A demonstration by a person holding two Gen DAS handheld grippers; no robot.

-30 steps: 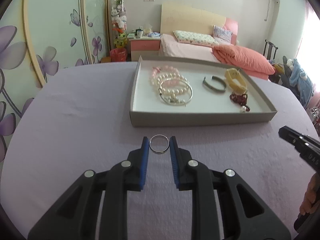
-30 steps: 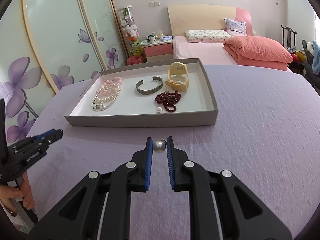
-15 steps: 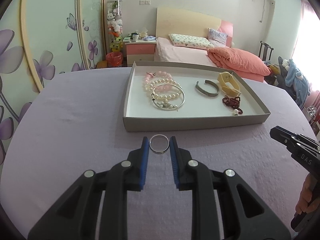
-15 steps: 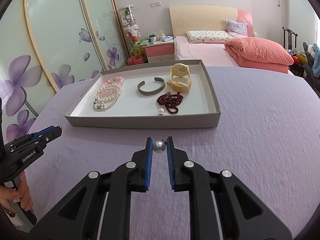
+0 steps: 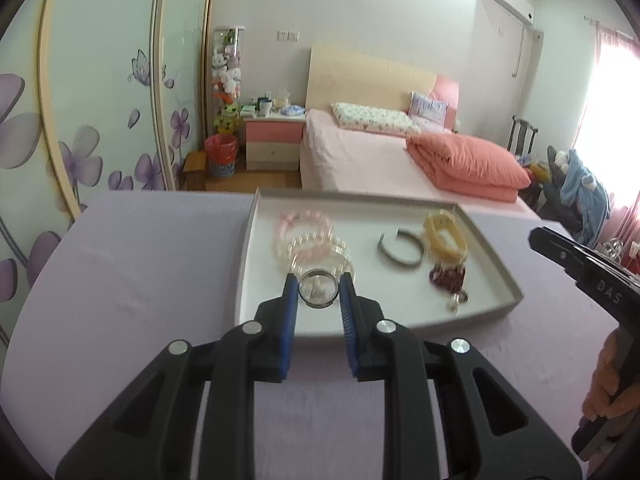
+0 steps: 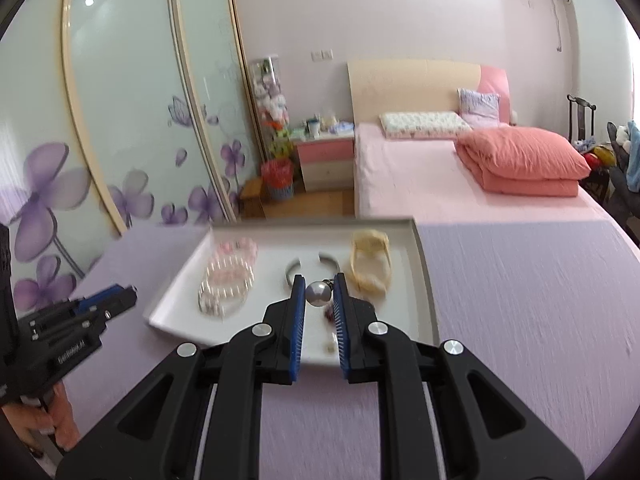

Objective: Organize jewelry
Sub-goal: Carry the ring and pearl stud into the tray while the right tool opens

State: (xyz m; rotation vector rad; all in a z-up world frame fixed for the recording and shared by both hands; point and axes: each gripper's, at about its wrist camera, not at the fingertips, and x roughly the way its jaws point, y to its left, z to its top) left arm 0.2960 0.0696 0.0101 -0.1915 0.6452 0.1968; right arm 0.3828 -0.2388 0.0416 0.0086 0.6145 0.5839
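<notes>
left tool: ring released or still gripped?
Gripped. The left tool is shut on the silver ring, blue pads touching both sides, held over the tray's near part, by the pearl bracelets.

Both grippers have moved forward toward 12 o'clock: the left gripper [image 5: 319, 294] with its ring [image 5: 318, 290] and the right gripper [image 6: 319, 293] with its pearl [image 6: 317, 293] now hang over the tray [image 5: 486, 246], no longer the tabletop [image 5: 132, 280].

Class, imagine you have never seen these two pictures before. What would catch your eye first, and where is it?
First, the left claw in the foreground, pinching a silver ring over the near part of the grey tray. Likewise, the right claw grips a pearl bead above the same tray. Inside the tray lie pearl bracelets on the left and a yellow band on the right.
</notes>
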